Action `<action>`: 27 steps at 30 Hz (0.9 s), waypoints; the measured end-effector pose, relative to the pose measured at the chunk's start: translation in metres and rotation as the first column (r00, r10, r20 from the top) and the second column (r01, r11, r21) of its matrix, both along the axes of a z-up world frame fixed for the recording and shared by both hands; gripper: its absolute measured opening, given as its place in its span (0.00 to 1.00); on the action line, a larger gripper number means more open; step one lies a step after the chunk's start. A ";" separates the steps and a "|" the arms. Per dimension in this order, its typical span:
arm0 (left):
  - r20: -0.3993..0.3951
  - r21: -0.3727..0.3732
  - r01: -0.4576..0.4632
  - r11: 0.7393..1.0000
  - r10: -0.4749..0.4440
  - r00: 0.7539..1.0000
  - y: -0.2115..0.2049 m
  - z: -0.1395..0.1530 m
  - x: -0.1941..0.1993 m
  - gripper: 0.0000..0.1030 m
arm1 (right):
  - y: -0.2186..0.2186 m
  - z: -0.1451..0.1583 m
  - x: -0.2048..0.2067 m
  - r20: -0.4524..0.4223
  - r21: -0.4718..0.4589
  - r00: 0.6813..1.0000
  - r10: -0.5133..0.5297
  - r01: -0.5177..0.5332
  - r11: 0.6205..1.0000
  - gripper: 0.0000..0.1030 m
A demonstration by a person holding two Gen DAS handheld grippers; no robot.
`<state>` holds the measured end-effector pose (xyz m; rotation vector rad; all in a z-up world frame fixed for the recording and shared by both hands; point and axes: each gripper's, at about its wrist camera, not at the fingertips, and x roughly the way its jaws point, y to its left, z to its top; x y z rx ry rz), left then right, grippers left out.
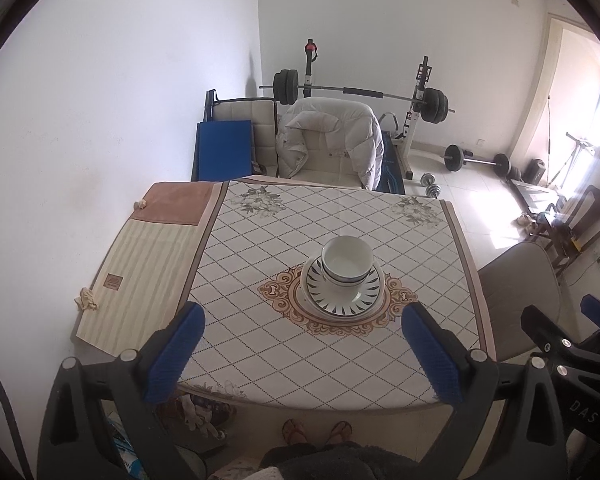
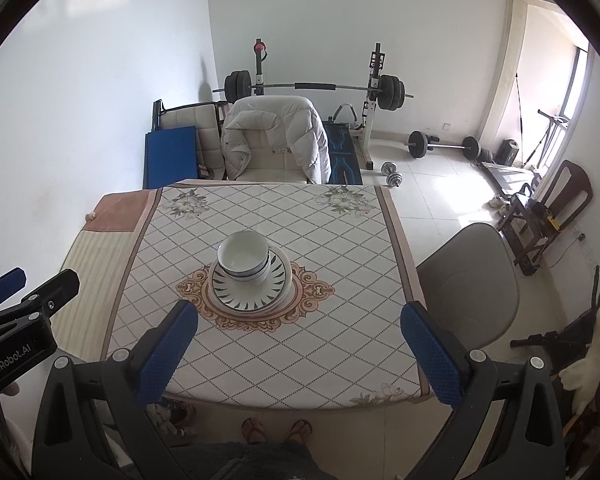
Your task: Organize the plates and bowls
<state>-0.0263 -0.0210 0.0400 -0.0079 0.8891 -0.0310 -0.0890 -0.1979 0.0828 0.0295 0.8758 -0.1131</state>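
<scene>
**Bowls stacked on plates, table centre**

Nested white bowls (image 1: 347, 260) sit on the stacked patterned plates (image 1: 342, 290), on the tablecloth's (image 1: 260, 340) central medallion. My left gripper (image 1: 304, 354) and right gripper (image 2: 300, 354) hang spread wide, empty, short of the stack.

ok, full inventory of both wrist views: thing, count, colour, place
bowls: two nested, white with blue bands, on the plates
plates: stacked, white with dark leaf rim, table centre
table: one, diamond-pattern cloth
jacket: one, white, over far chair
barbell rack: one, black weights, back wall
grey chair: one, right of table
left tongs: blue pads, open, empty
right tongs: blue pads, open, empty
feet: two, sandals, below table edge
</scene>
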 end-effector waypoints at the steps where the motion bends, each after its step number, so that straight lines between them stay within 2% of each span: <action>1: 0.003 0.003 -0.001 1.000 0.001 1.000 0.000 0.000 -0.001 0.98 | 0.001 0.001 -0.001 0.002 -0.004 1.000 -0.003 0.003 1.000 1.00; 27: 0.042 0.042 -0.020 0.999 0.019 0.999 0.010 0.006 -0.011 0.98 | 0.009 0.008 -0.003 0.016 -0.040 1.000 -0.010 0.010 0.999 1.00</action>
